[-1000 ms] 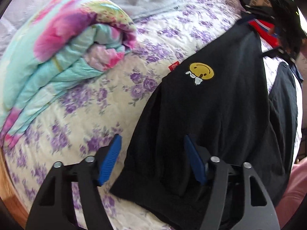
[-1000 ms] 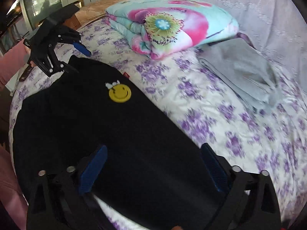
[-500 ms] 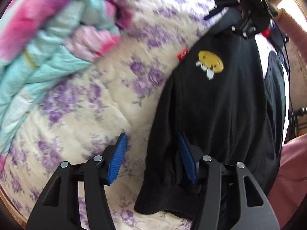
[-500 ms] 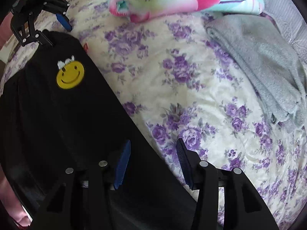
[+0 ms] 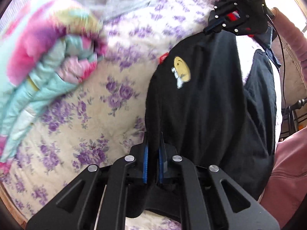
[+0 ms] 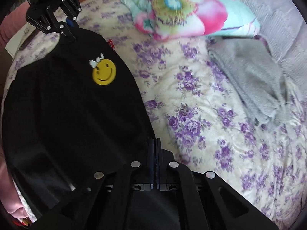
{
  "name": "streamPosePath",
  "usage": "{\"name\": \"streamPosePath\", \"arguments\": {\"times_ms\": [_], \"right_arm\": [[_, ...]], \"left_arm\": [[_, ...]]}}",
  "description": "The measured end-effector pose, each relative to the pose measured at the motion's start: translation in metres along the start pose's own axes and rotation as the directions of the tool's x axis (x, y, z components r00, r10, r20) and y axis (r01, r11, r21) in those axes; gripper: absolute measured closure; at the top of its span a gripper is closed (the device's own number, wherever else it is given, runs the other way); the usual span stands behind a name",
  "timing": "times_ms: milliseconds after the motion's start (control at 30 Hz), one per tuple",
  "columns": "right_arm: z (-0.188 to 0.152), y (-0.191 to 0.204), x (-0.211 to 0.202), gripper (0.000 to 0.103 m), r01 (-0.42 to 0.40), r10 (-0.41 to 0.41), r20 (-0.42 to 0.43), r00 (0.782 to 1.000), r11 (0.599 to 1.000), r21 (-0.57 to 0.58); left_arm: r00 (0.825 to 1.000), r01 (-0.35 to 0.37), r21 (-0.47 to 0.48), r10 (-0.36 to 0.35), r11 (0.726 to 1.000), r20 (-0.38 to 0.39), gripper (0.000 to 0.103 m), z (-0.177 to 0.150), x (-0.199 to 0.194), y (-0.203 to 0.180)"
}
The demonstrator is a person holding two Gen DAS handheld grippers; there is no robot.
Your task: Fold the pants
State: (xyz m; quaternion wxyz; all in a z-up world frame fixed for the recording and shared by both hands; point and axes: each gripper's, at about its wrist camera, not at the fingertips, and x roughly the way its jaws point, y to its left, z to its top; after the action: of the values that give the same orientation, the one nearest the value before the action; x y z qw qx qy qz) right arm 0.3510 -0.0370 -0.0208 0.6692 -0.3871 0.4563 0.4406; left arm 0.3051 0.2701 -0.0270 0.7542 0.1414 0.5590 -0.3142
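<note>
Your black pants lie along the bed edge nearest you. The left hand-held gripper and right hand-held gripper have just closed, each clamped on the far hem; next, probably lift both together and fold across.

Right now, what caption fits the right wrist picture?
Right gripper shut on the black pants with a smiley patch, on a purple-flowered bedspread.

bed covered in a cream quilt with purple flowers, bright pink and teal folded blanket at its far side, grey blanket next to that, pale lacy curtain behind, daylight coming in
</note>
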Motion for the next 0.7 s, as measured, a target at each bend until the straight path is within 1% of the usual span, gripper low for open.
{"name": "streamPosePath", "arguments": {"times_ms": [100,167,233,267,333,367,433,533,600,633,700], "right_arm": [[-0.016,0.013,-0.047,0.101,0.042,-0.041,0.060,0.997,0.999,-0.007],[-0.028,0.028,-0.076,0.101,0.071,-0.070,0.100,0.993,0.997,-0.014],[-0.038,0.052,-0.098,0.101,0.098,-0.093,0.125,0.988,0.995,-0.034],[-0.049,0.071,-0.111,0.101,0.108,-0.101,0.136,0.986,0.993,-0.046],[-0.063,0.105,-0.126,0.101,0.116,-0.105,0.148,0.983,0.991,-0.072],[-0.074,0.126,-0.129,0.101,0.121,-0.106,0.150,0.983,0.989,-0.089],[-0.094,0.163,-0.130,0.101,0.101,-0.083,0.155,0.984,0.989,-0.110],[-0.119,0.214,-0.117,0.101,0.046,-0.025,0.167,0.986,0.991,-0.126],[-0.130,0.241,-0.107,0.101,0.011,0.011,0.169,0.986,0.992,-0.126],[-0.137,0.251,-0.099,0.101,-0.005,0.025,0.168,0.985,0.993,-0.122],[-0.150,0.267,-0.078,0.101,-0.035,0.050,0.156,0.987,0.994,-0.101]], "left_arm": [[0.998,-0.041,0.050,0.039,0.998,0.049,0.096,-0.007,-0.028,-0.027],[0.994,-0.072,0.089,0.065,0.993,0.086,0.096,-0.017,-0.048,-0.048],[0.990,-0.104,0.133,0.089,0.986,0.114,0.096,-0.032,-0.066,-0.077],[0.988,-0.112,0.149,0.095,0.982,0.119,0.096,-0.039,-0.068,-0.093],[0.986,-0.111,0.199,0.084,0.974,0.141,0.096,-0.058,-0.077,-0.123],[0.986,-0.097,0.226,0.063,0.969,0.153,0.096,-0.070,-0.079,-0.141],[0.987,-0.081,0.268,0.041,0.960,0.153,0.096,-0.090,-0.075,-0.166],[0.994,-0.054,0.310,0.022,0.949,0.106,0.096,-0.126,-0.056,-0.201],[0.997,-0.027,0.306,0.003,0.952,0.078,0.096,-0.142,-0.042,-0.210],[0.998,-0.014,0.295,-0.005,0.955,0.064,0.096,-0.148,-0.032,-0.209],[0.999,0.011,0.241,-0.022,0.971,0.046,0.096,-0.163,-0.012,-0.204]]}}
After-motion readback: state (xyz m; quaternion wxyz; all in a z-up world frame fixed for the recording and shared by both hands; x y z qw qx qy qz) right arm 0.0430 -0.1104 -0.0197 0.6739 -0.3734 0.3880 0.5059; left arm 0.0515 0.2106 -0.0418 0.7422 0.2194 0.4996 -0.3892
